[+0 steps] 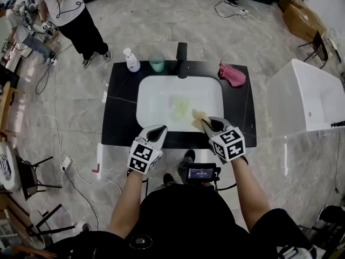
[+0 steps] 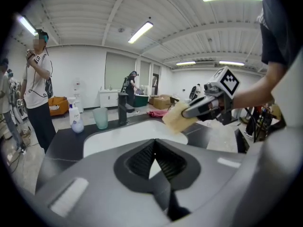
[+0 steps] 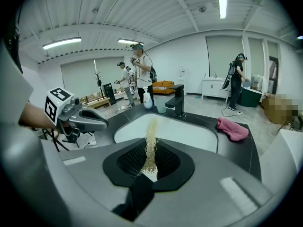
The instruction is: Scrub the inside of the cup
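We hold both grippers over the near edge of the black counter, just in front of the white sink set into it. Our left gripper sits at the near left corner of the sink with its jaws pressed fully together and nothing between them; in the left gripper view the two ribbed pads meet at their tips. Our right gripper is at the near right of the sink, and its jaws are clamped on a tan fibrous scrub pad. The pad sticks out past the fingertips over the sink's rim. In the right gripper view we see it edge-on as a thin, frayed strip pinched between the pads.

The cup, pale green and translucent, stands upright on the far side of the counter, just left of the black faucet and well apart from both grippers. A white soap bottle stands just left of the cup. A pink cloth lies crumpled on the far right part of the counter. A pale yellowish patch shows on the bottom of the sink. We cannot tell what it is
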Available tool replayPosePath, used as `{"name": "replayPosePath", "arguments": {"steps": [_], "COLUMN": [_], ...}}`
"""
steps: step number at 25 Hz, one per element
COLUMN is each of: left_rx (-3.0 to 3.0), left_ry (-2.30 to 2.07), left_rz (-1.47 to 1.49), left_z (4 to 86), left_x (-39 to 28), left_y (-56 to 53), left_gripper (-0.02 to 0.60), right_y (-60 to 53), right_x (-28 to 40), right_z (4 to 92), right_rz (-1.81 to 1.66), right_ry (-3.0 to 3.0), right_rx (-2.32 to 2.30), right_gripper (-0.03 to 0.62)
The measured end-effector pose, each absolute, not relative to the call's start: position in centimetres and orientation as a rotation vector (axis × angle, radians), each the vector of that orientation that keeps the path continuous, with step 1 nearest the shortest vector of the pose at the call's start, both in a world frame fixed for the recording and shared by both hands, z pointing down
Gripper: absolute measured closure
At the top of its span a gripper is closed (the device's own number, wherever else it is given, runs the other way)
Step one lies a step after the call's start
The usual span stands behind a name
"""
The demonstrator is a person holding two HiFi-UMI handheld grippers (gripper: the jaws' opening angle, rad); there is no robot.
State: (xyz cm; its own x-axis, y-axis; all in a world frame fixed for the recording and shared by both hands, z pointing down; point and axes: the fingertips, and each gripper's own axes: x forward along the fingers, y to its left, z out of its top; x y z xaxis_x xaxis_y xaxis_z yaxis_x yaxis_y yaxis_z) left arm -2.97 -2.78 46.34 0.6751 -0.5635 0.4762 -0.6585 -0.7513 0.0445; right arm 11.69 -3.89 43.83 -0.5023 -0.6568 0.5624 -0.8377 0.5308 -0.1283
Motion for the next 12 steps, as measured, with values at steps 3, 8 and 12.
{"name": "replayPosePath", "arguments": {"steps": [3, 8, 12], "left_rx": [2.673, 2.680, 2.688], "left_ry": [-0.993, -0.977, -0.966], "left_rz": [0.609, 0.594, 0.597], "left_z": [45.8, 45.9, 46.1], "left_x": [-4.1, -5.5, -6.4], "left_y": [-0.5, 2.8, 4.8], "left_gripper": [0.581, 0.581, 0.581], "right_y": [-1.5, 2.0, 4.3], "right_x": [10.4, 9.1, 8.6], "right_z": [42.6, 41.7, 41.6], "right_rz": [0.516, 0.478, 0.483], "right_ry": [-2.327, -2.324, -2.319], "right_rx": [1.216, 1.237, 1.270], "right_gripper": [0.553, 0.553, 0.553]}}
